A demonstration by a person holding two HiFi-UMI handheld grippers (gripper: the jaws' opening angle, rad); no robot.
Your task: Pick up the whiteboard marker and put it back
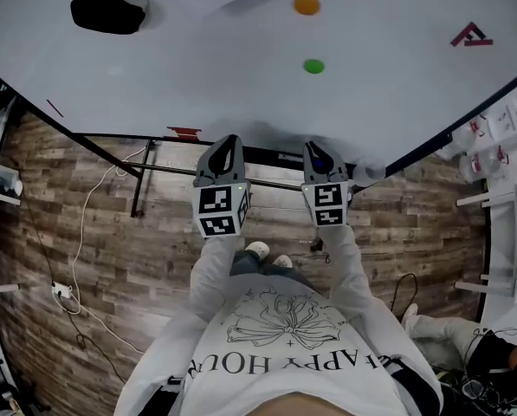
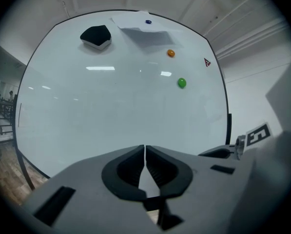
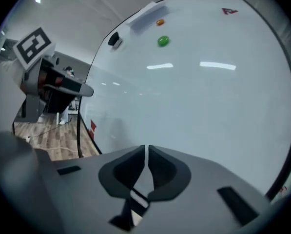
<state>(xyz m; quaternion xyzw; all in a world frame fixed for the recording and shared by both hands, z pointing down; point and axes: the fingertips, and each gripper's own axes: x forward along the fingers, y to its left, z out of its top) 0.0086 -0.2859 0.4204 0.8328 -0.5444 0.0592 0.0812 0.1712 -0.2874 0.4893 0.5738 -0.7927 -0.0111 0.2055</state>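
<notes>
I stand facing a whiteboard (image 1: 241,59) with both grippers held up side by side before its lower edge. My right gripper (image 1: 316,148) is shut on the whiteboard marker (image 1: 321,161), whose blue end shows between the fingers. In the right gripper view the jaw tips (image 3: 146,147) nearly meet, and the marker's white and black body (image 3: 137,202) shows low in the hollow behind them. My left gripper (image 1: 228,142) is shut and holds nothing; its tips (image 2: 145,147) touch in front of the bare board.
On the board are a black eraser (image 1: 107,12), an orange magnet (image 1: 306,5), a green magnet (image 1: 313,66) and a red logo (image 1: 471,35). A dark tray rail (image 1: 267,156) runs under it. Cables (image 1: 76,258) lie on the wooden floor; white shelving (image 1: 500,232) stands at right.
</notes>
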